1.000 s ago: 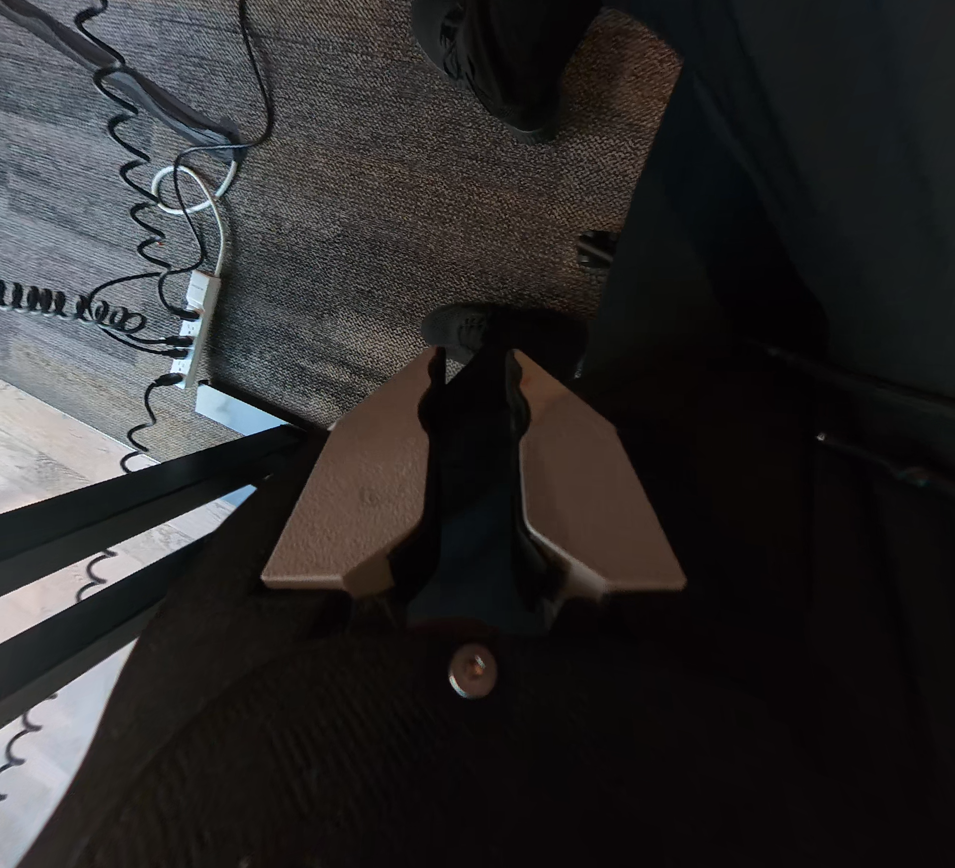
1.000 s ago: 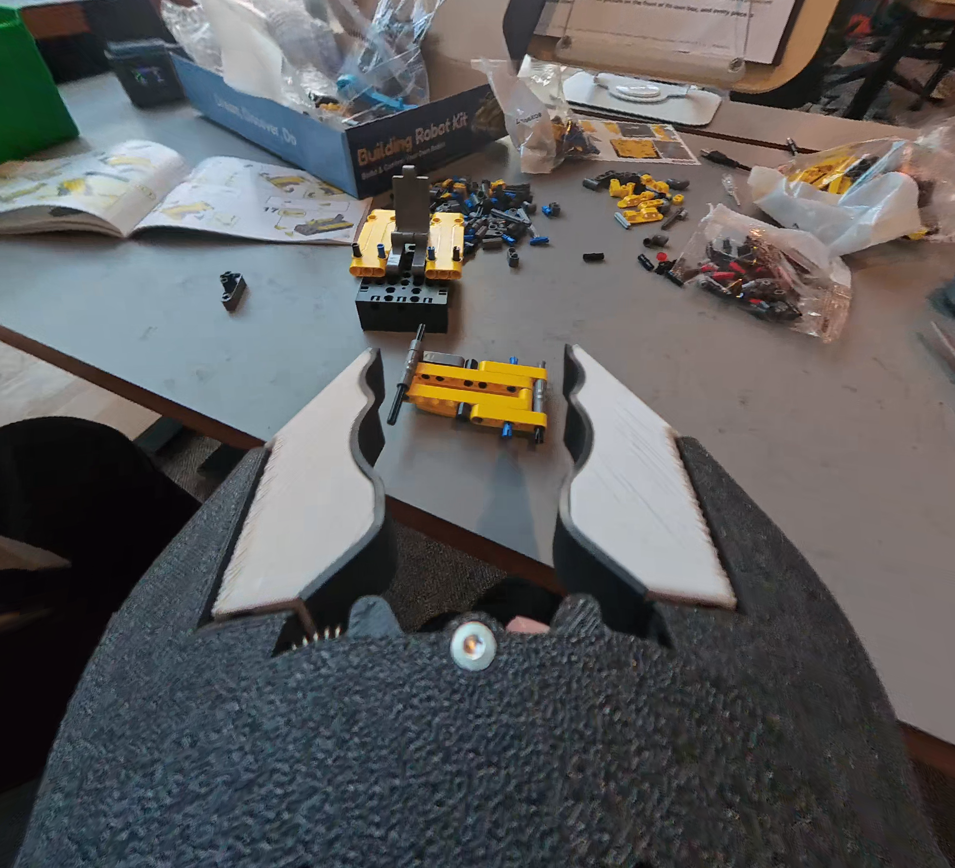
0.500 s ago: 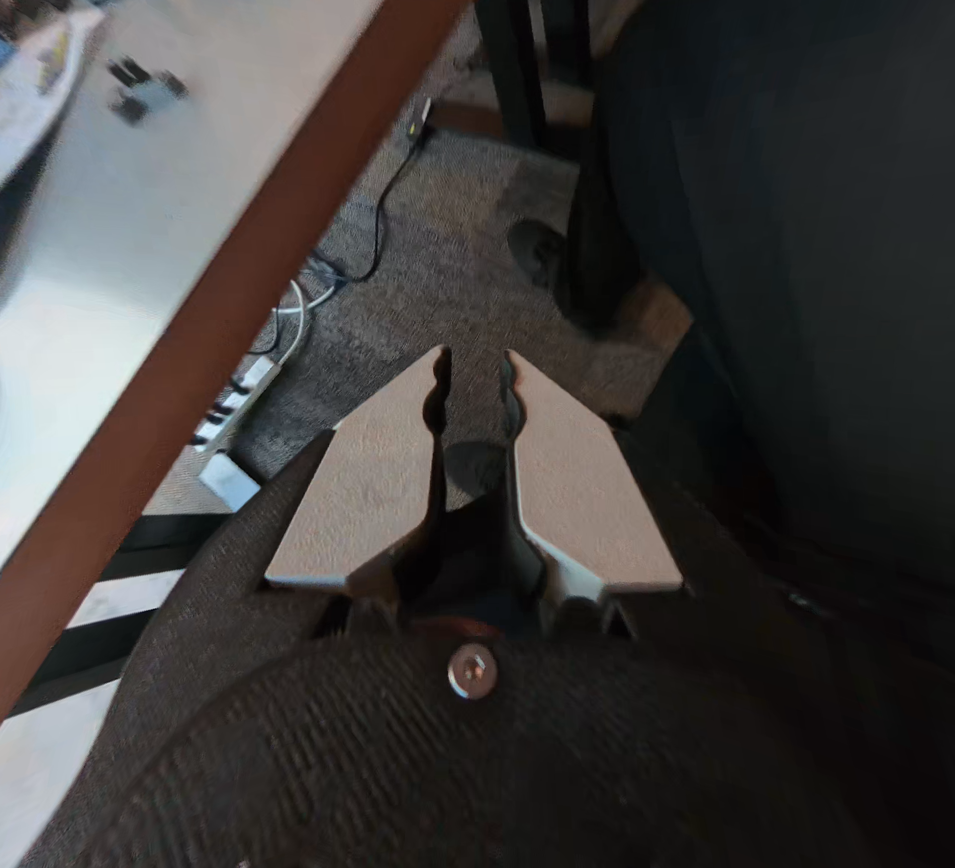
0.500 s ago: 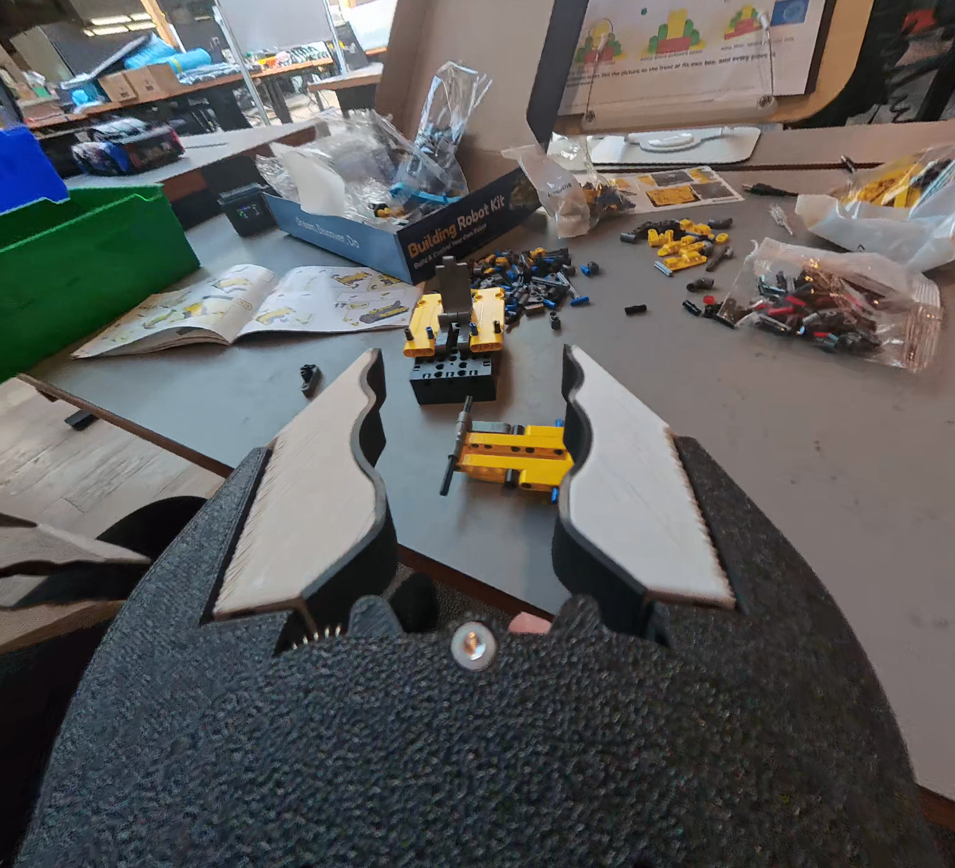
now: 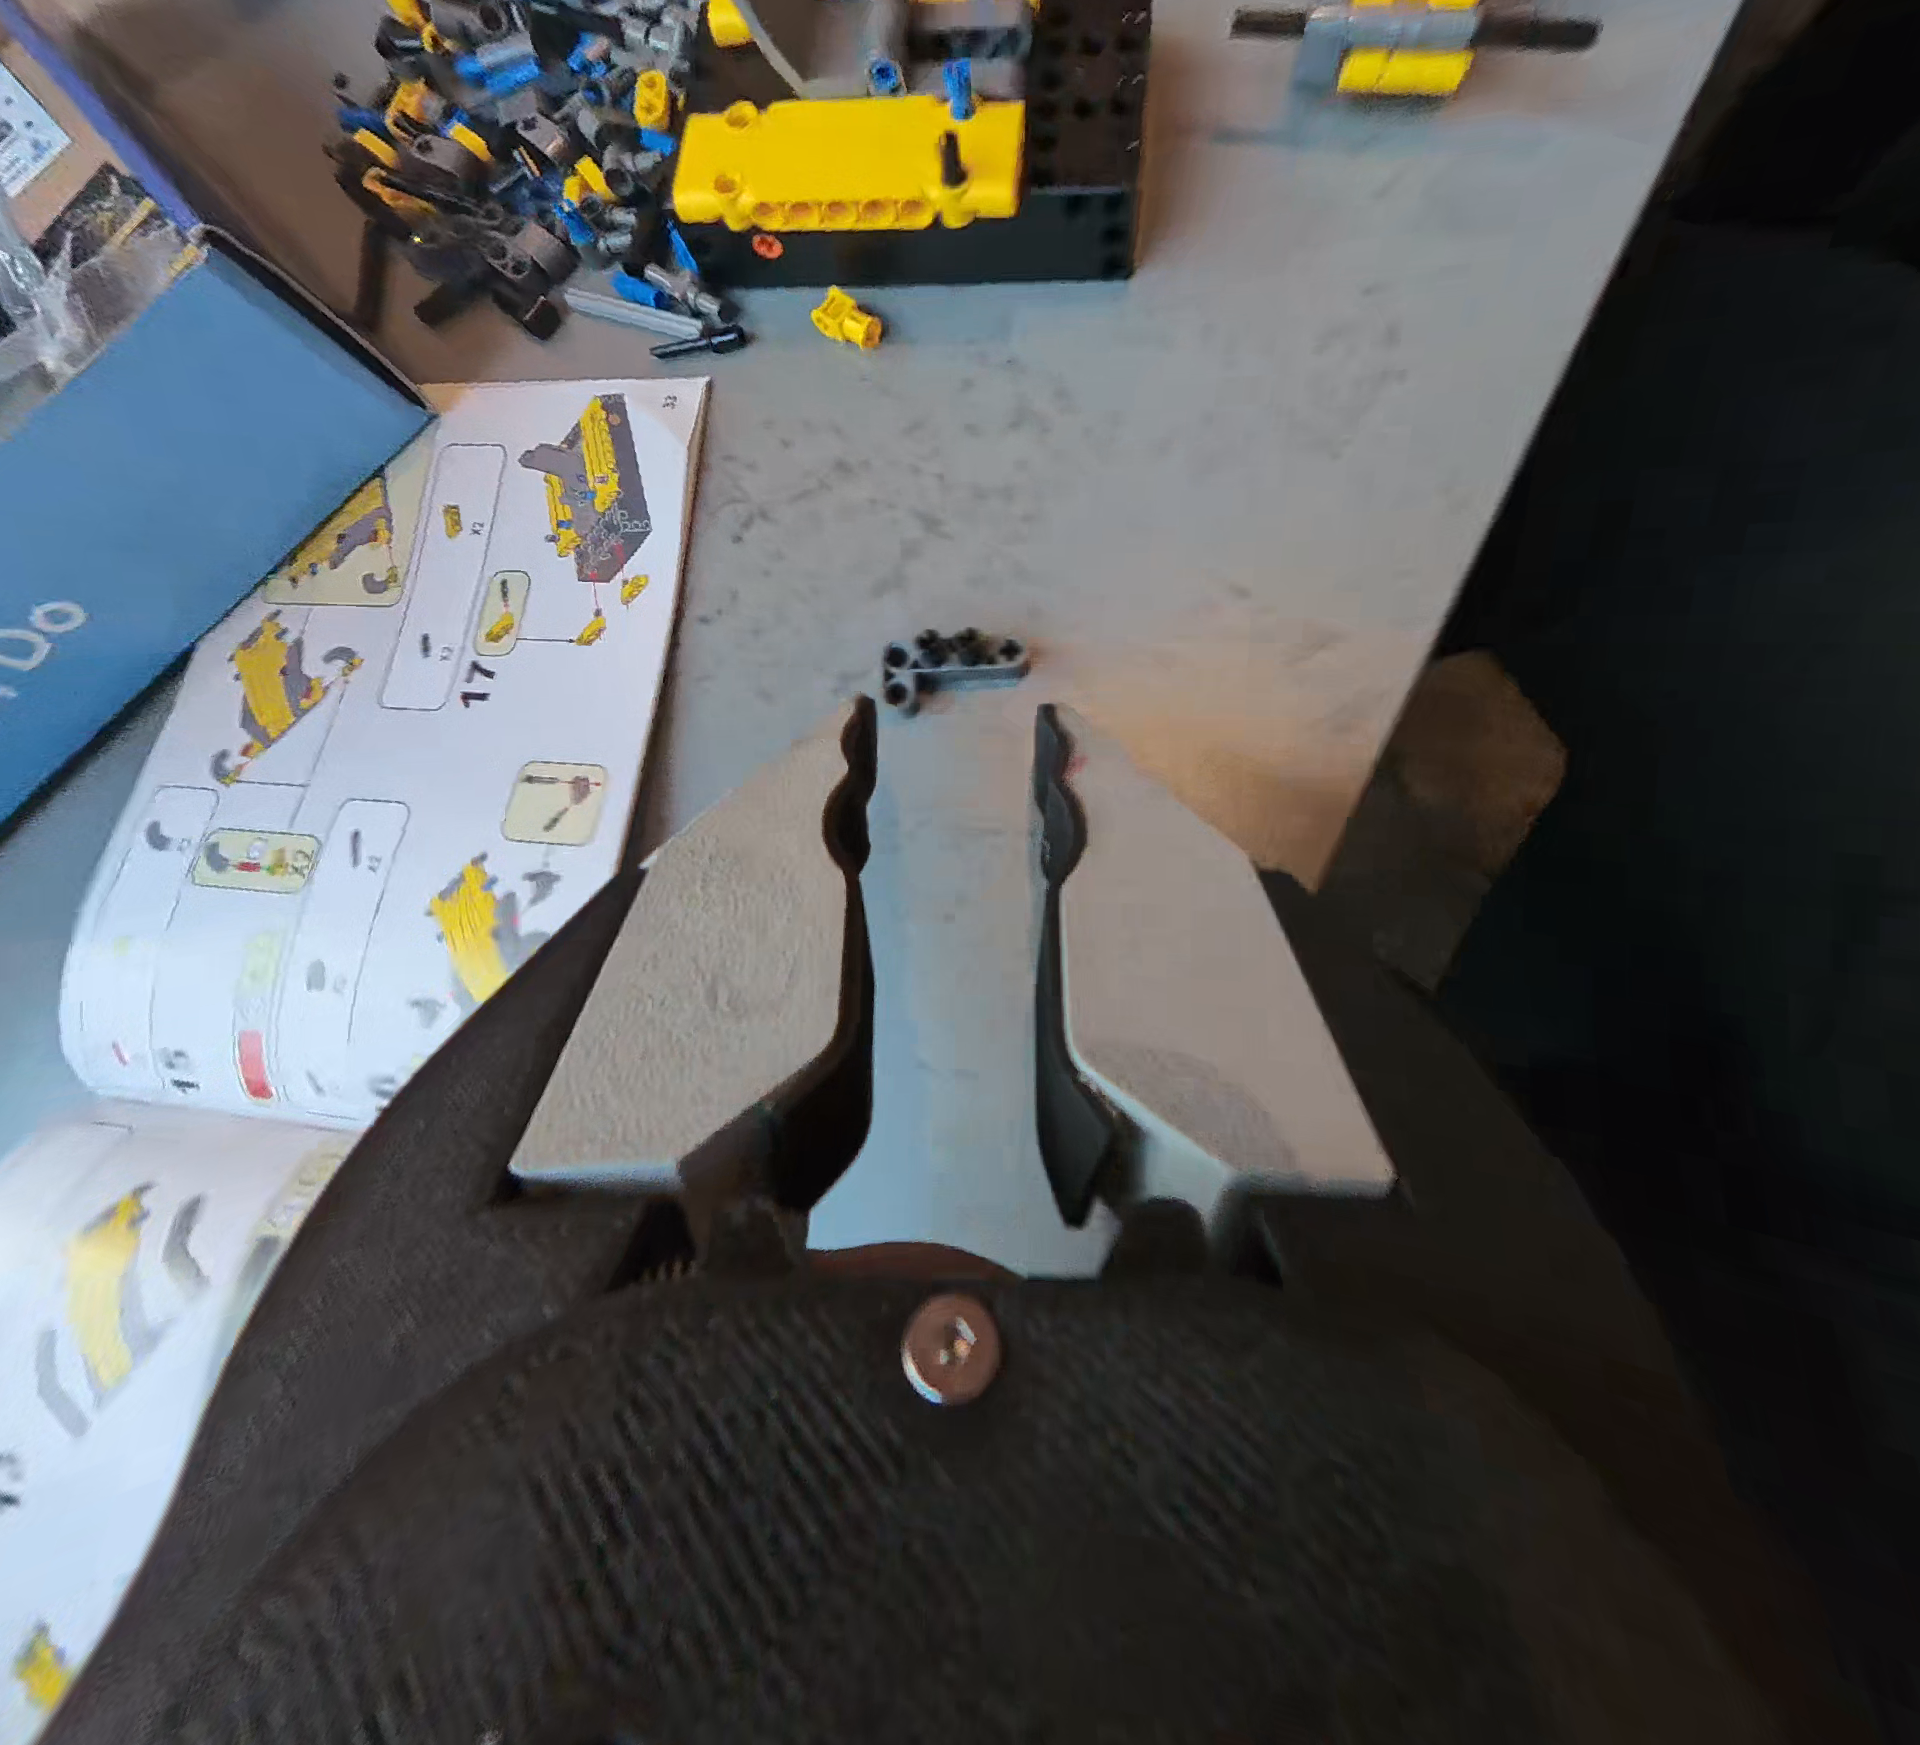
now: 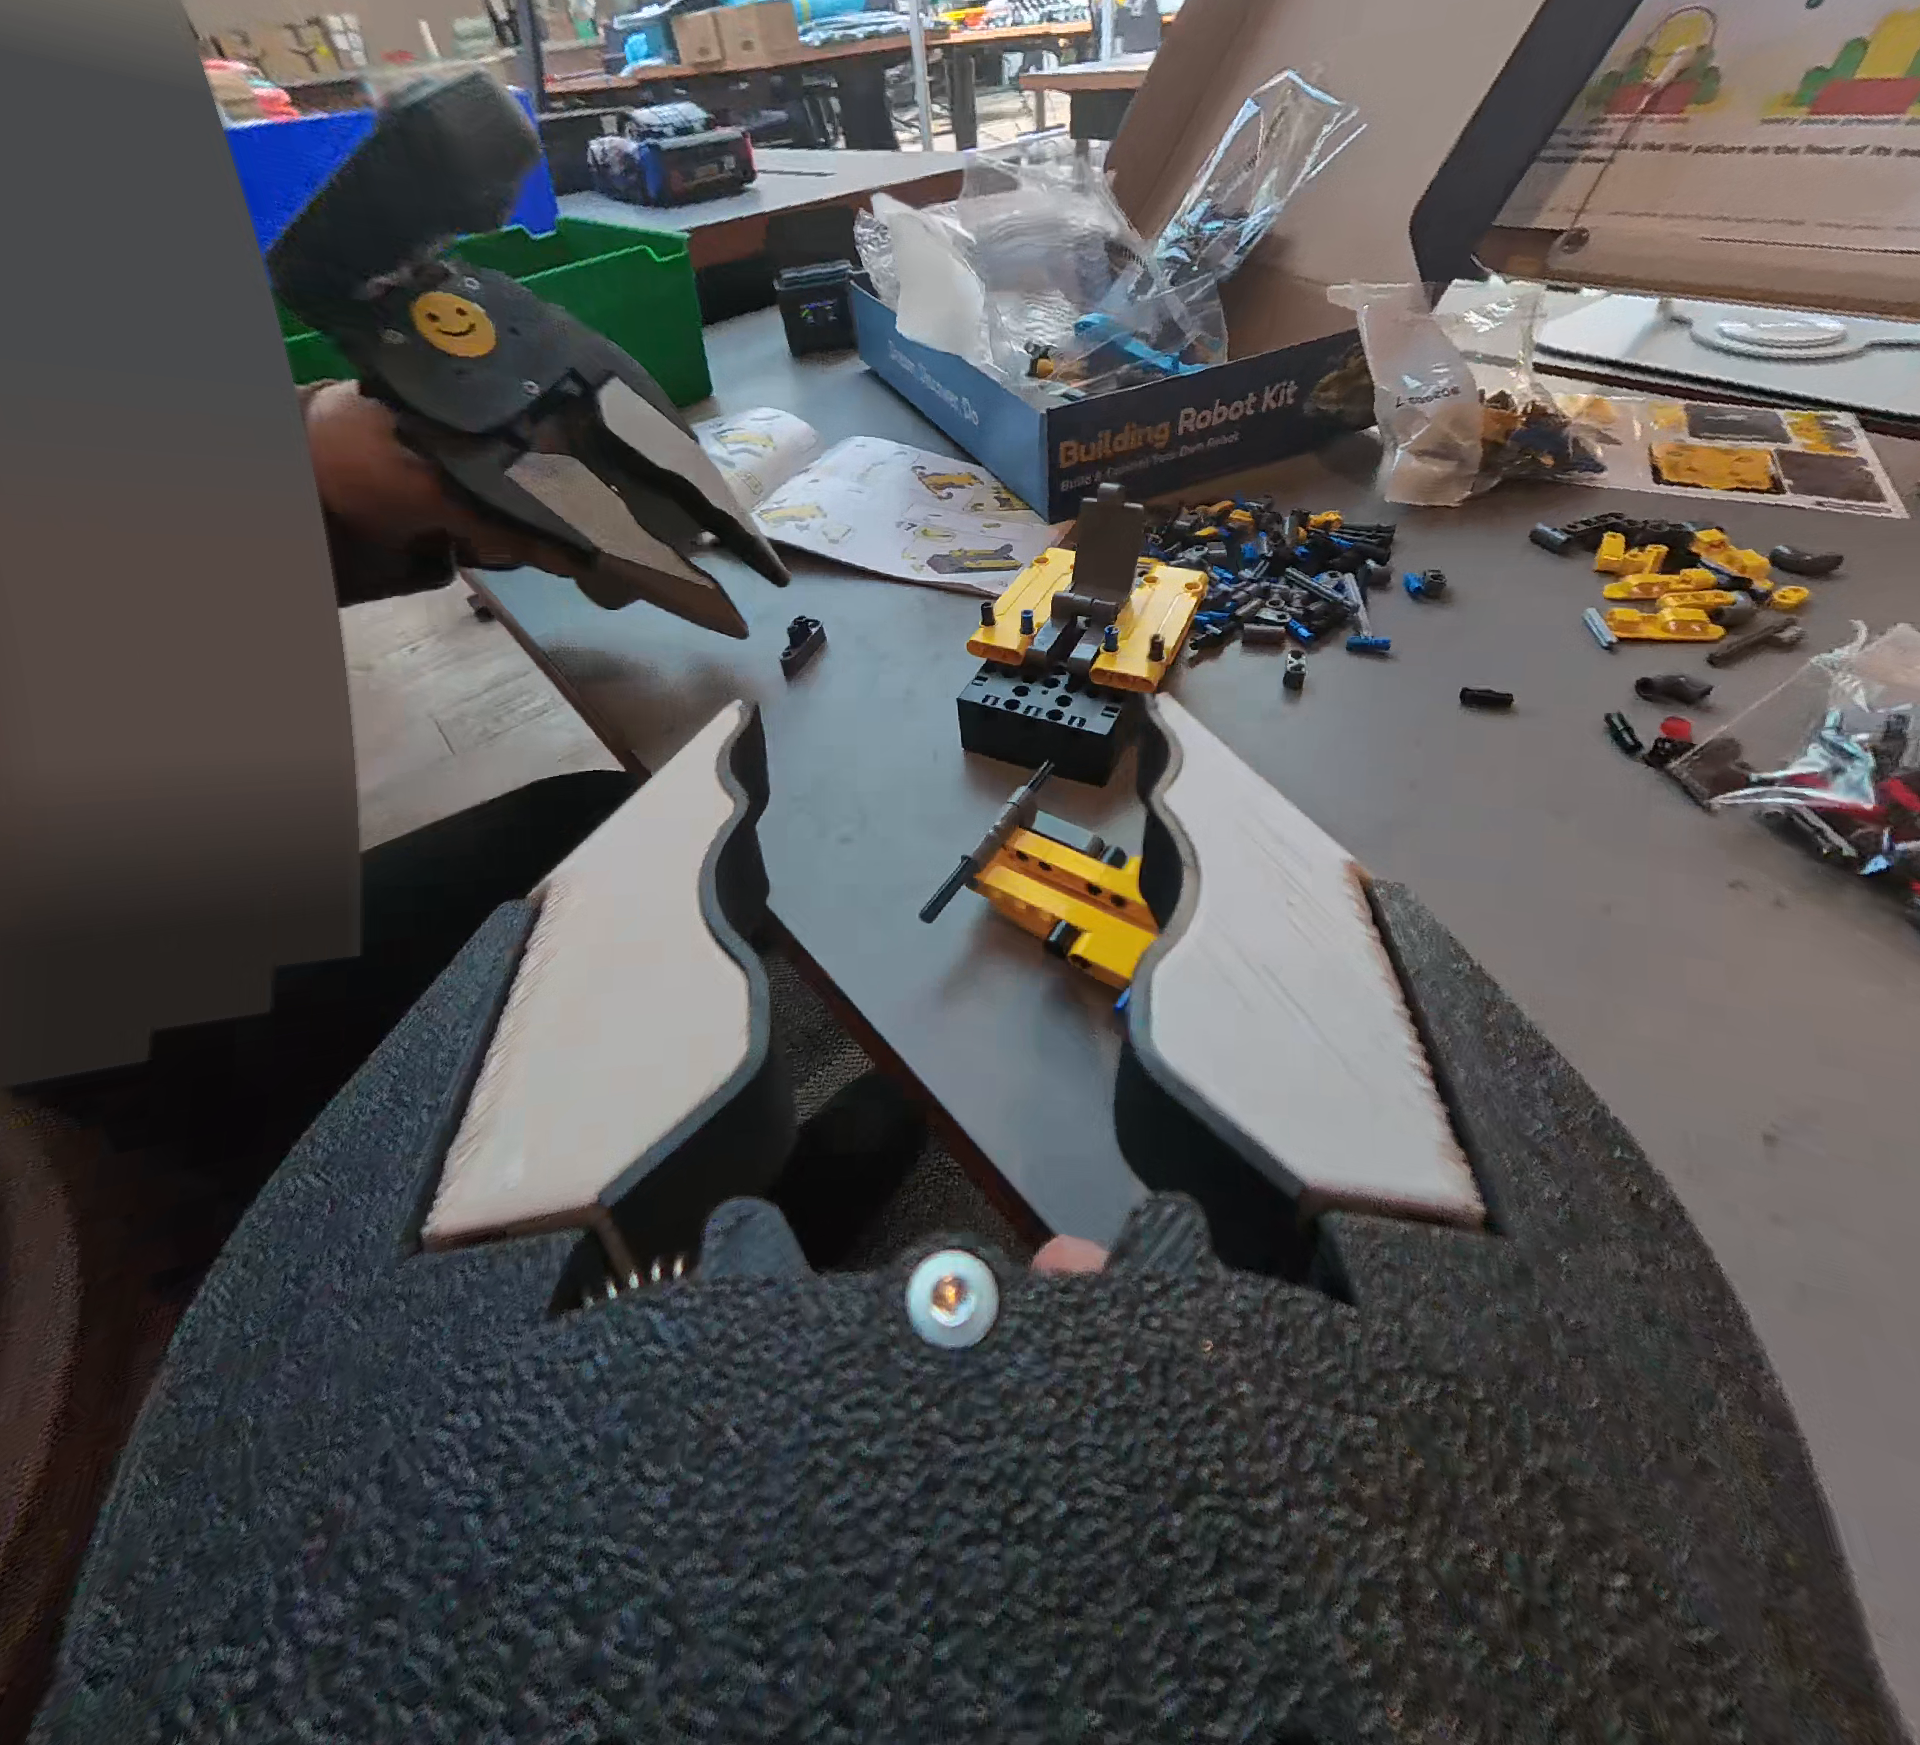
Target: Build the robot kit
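Small black piece just beyond open left tool tips

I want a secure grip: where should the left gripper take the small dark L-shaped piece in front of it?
Grip the small dark L-shaped piece across its long arm, coming down from above. It lies flat and alone on the table, just ahead of the open left gripper.

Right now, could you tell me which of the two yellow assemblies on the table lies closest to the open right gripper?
The small yellow assembly with the black axle, lying right between the right gripper fingers; the larger yellow assembly on the black base stands farther back.
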The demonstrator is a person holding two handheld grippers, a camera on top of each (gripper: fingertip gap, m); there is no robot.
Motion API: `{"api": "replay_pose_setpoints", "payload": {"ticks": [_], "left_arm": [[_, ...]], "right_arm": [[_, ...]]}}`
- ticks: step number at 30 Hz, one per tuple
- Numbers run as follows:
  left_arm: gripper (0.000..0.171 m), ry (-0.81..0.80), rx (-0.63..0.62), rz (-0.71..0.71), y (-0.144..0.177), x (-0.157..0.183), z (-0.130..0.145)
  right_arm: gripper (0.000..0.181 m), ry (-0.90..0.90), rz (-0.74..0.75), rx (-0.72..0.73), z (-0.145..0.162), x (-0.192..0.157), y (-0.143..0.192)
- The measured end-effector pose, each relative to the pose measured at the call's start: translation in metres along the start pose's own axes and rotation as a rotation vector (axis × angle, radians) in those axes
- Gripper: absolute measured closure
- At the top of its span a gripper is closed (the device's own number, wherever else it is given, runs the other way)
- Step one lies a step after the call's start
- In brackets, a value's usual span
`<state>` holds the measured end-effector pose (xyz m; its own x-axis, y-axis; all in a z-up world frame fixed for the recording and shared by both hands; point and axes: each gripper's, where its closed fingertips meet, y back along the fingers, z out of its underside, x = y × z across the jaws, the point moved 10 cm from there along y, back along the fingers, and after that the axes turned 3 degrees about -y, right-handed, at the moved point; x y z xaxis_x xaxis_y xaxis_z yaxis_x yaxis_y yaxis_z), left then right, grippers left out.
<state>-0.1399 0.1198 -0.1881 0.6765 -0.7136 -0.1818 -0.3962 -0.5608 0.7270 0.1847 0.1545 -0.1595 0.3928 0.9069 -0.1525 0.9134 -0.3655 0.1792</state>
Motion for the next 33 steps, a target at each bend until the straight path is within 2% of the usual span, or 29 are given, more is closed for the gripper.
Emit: {"api": "replay_pose_setpoints", "payload": {"ticks": [3, 8, 10, 11, 17, 19, 21, 23, 25, 26, 28, 30, 33], "left_arm": [[0.147, -0.072, -0.079, -0.018, -0.009, -0.018, 0.000], [0.148, -0.097, -0.109, 0.095, -0.017, -0.019, -0.006], [0.153, -0.107, -0.120, 0.095, -0.021, -0.020, -0.005], [0.166, -0.111, -0.104, 0.123, -0.023, -0.018, -0.005], [0.167, -0.110, -0.020, 0.068, -0.025, -0.011, -0.002], [0.167, -0.108, 0.018, -0.003, -0.023, -0.008, 0.001], [0.167, -0.171, 0.105, -0.137, -0.015, 0.002, 0.001], [0.167, -0.282, 0.235, -0.214, -0.002, 0.025, -0.005], [0.167, -0.416, 0.341, -0.264, 0.010, 0.055, -0.014], [0.167, -0.499, 0.410, -0.284, 0.016, 0.072, -0.019], [0.167, -0.638, 0.502, -0.346, 0.025, 0.100, -0.026], [0.168, -0.731, 0.609, -0.413, 0.033, 0.123, -0.032], [0.167, -0.775, 0.720, -0.457, 0.042, 0.143, -0.036]], "right_arm": [[0.112, 0.003, -0.084, 0.019, -0.014, 0.017, 0.007], [0.112, 0.056, -0.027, 0.012, -0.039, 0.044, 0.025], [0.113, 0.063, -0.008, 0.012, -0.047, 0.048, 0.032], [0.114, 0.064, -0.012, 0.018, -0.051, 0.048, 0.035], [0.118, 0.083, -0.066, -0.035, -0.065, 0.032, 0.034], [0.120, 0.070, -0.101, -0.075, -0.063, 0.025, 0.029], [0.128, 0.064, -0.160, -0.110, -0.056, 0.016, 0.023], [0.133, 0.050, -0.250, -0.162, -0.046, 0.005, 0.015], [0.153, 0.042, -0.407, -0.224, -0.033, -0.011, 0.007], [0.157, 0.032, -0.482, -0.249, -0.026, -0.019, 0.003], [0.155, -0.006, -0.589, -0.279, -0.014, -0.035, -0.005], [0.146, -0.037, -0.634, -0.306, -0.004, -0.047, -0.014], [0.144, -0.068, -0.729, -0.316, -0.001, -0.067, -0.021]]}}
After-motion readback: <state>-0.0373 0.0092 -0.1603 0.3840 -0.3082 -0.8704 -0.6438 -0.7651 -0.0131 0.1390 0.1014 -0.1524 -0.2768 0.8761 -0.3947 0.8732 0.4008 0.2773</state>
